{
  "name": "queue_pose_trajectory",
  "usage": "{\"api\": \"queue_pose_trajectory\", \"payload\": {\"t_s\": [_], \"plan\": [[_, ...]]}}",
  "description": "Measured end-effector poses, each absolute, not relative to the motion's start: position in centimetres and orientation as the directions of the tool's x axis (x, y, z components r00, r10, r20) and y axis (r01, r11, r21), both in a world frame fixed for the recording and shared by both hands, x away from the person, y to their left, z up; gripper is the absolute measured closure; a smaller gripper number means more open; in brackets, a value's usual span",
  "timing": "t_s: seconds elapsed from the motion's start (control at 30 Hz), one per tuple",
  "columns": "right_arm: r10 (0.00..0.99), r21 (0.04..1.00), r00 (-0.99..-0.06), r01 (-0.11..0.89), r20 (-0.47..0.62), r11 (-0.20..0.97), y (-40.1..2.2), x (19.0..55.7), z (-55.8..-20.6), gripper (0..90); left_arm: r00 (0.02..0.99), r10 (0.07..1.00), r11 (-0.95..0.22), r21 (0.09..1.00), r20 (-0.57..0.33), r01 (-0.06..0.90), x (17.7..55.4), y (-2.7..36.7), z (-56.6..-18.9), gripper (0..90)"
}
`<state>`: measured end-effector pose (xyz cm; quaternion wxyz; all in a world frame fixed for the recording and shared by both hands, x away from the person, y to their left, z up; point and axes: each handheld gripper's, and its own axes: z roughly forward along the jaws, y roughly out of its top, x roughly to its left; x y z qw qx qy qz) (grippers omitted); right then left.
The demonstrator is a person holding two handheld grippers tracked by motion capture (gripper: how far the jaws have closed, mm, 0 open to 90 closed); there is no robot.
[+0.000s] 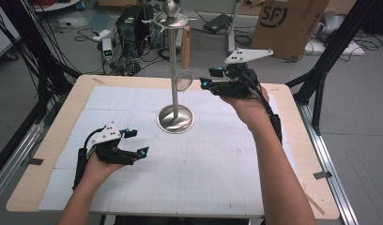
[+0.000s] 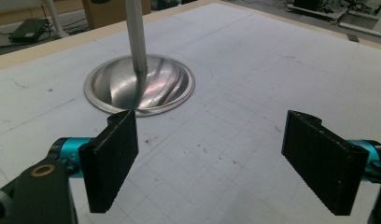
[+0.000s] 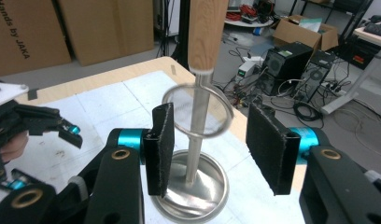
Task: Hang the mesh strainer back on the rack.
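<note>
Wooden-handled strainer [image 1: 185, 61] hanging on steel stand [image 1: 175, 118] mid-tabletop, my right gripper [image 1: 207, 78] released beside it, left gripper [image 1: 135, 143] released over white gridded mat [image 1: 203, 159], cardboard boxes [image 1: 288, 23] and cables [image 1: 86, 35] on floor beyond the far edge.

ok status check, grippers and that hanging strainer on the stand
Right gripper open, jaws either side of the strainer, not pressing. Strainer hangs from the stand. Left gripper open over the mat, idle.

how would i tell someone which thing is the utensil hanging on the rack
Start at the tall metal stand rising from a round shiny base in the middle of the white mat. From a hook at its top hangs the strainer, just left of the right gripper. Its wooden handle and round wire ring at the lower end mark it out from the bare steel pole.
</note>
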<state>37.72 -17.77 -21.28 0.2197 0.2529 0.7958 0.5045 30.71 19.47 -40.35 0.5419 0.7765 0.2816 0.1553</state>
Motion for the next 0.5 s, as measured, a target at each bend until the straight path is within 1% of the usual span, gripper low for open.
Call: {"api": "queue_pose_trajectory", "payload": {"t_s": [0.23, 0.5], "plan": [[0.611, 0.912, -0.786, 0.176, -0.096, 0.37, -18.9, 36.7, -22.4, 49.8, 0.794, 0.605, -0.253, 0.931, -0.061, 0.264, 30.7, 19.5, -40.3, 19.2], [0.601, 0.918, -0.796, 0.182, -0.073, 0.353, -19.9, 35.6, -23.8, 46.9, 0.796, 0.603, -0.25, 0.933, -0.059, 0.259, 30.6, 19.5, -40.2, 19.2]]}}
